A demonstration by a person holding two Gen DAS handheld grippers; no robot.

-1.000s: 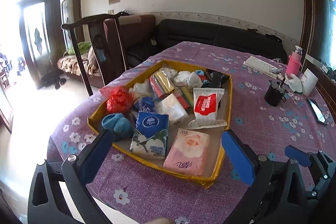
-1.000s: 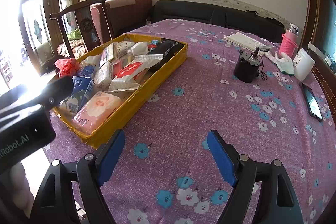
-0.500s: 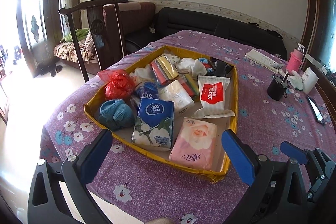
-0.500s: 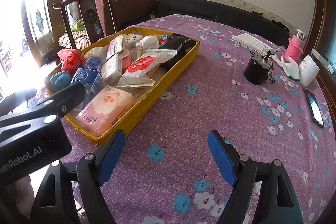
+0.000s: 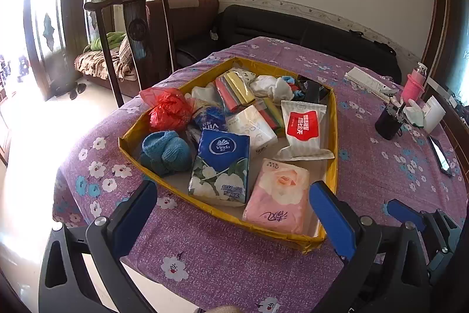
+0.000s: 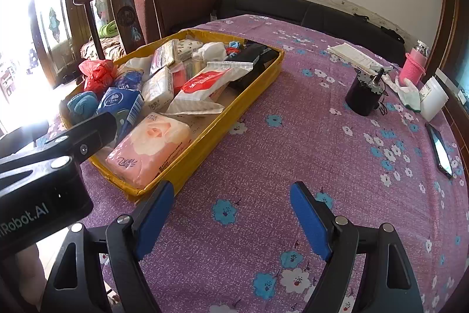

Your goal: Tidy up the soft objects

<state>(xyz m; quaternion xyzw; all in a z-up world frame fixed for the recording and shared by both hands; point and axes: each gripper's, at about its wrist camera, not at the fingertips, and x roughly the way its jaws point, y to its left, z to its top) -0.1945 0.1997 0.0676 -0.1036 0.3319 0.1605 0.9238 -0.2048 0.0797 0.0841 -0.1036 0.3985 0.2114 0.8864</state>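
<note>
A yellow tray on the purple flowered tablecloth holds several soft items: a pink tissue pack, a blue Vinda tissue pack, blue knitted socks, a red plastic bag and a white-and-red wipes pack. My left gripper is open and empty, just before the tray's near edge. My right gripper is open and empty over bare cloth right of the tray.
A black cup, pink bottle, white container, papers and phone sit at the table's right. A dark wooden chair stands beyond the table's left edge.
Both grippers have moved forward, closer to the tray, which looms larger now. Both stay open. Nothing in the tray has moved.
</note>
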